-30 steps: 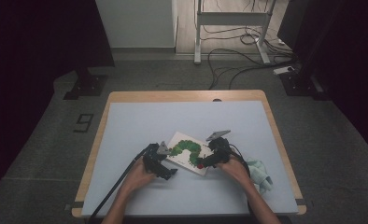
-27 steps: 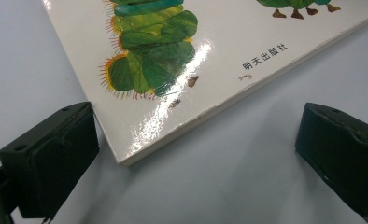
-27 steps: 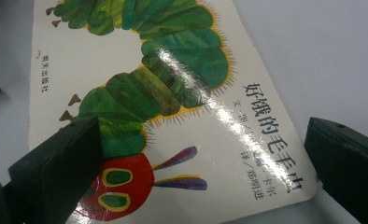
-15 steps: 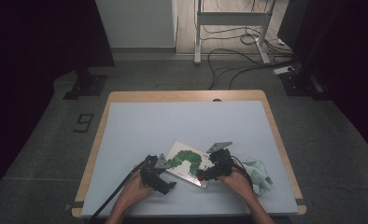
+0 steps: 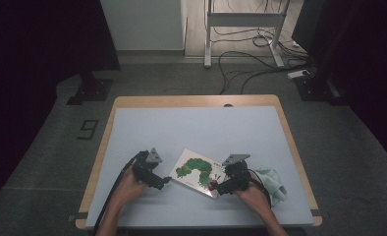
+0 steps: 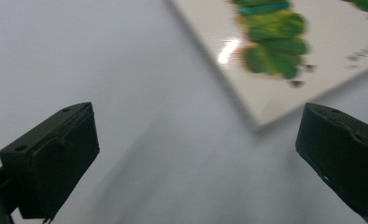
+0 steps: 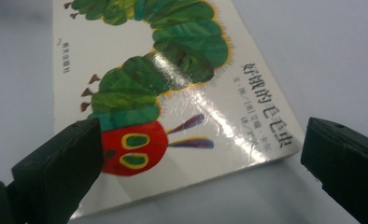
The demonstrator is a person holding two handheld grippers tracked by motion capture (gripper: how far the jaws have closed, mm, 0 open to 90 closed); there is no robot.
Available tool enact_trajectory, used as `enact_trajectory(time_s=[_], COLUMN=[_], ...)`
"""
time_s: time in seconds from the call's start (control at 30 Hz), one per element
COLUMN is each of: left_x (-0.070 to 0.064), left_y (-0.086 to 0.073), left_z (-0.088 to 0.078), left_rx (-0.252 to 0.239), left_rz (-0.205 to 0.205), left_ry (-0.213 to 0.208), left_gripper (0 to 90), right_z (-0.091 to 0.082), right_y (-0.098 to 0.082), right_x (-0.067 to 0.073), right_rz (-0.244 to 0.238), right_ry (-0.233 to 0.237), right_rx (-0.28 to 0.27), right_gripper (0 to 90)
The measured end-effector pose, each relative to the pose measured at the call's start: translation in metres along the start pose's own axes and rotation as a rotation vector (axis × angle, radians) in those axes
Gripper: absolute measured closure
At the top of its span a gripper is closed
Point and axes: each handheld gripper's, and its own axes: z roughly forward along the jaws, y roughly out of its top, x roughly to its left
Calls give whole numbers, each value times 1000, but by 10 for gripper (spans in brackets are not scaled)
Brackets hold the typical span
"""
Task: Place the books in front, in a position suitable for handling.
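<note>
Dark floor with loose cables [image 5: 245, 54] surrounds a pale blue table [image 5: 196, 128] edged in wood. On its near half lies a book [image 5: 197, 172], flat and turned at an angle, its white cover showing a green caterpillar with a red head. A person's two hands come in from the near edge, each holding a gripper.

At the book's left corner sits the left gripper [image 5: 163, 181], just beside it. In the left gripper view its jaws stand wide apart with bare tabletop between them, and the book's corner [image 6: 266, 119] lies ahead near the right-hand jaw, not touching it.

At the near right corner of the book, by the red head, sits the right gripper [image 5: 216, 189]. In the right gripper view its jaws are also wide apart, with the book's corner [image 7: 191, 140] lying between them; one jaw overlaps the cover edge next to the red head, though whether it touches I cannot tell.

A pale green cloth [image 5: 274, 180] lies crumpled beside the right hand [image 5: 253, 194], near the table's right edge
</note>
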Motion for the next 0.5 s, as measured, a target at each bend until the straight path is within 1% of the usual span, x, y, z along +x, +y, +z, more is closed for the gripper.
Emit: enact_trajectory(time_s=[0.03, 0.1, 0.2, 0.27, 0.3, 0.33, 0.37, 0.4, 0.43, 0.5], left_x=[3, 9, 13, 15, 16, 17, 17, 16, 15, 13], left_y=[-1, -2, -5, -6, -7, -7, -7, -7, -6, -6], left_z=[0, 4, 14, 21, 22, 24, 24, 25, 25, 25], left_rx=[-4, 1, 35, 50, 40, 28, 28, 25, 22, 23], left_rz=[-5, -16, -3, 0, -12, -16, -16, -15, -12, -9], left_ry=[6, 14, 33, 27, 9, -7, -7, -19, -30, -20], left_gripper=[0, 0, 0, 0, 0, 0, 0, 0, 0, 0], right_z=[-1, -2, -2, -2, -2, 0, 0, 1, 2, 3], right_y=[-2, -5, -9, -11, -11, -11, -11, -11, -11, -10], right_x=[1, 2, 3, 4, 4, 3, 3, 3, 3, 3], right_rz=[6, 12, 20, 28, 31, 34, 34, 37, 51, 48], right_ry=[4, -3, 0, 2, 5, 11, 11, 17, 25, 18], right_rx=[2, 8, 14, 16, 16, 20, 20, 24, 25, 24], right_gripper=[0, 0, 0, 0, 0, 0, 0, 0, 0, 0])
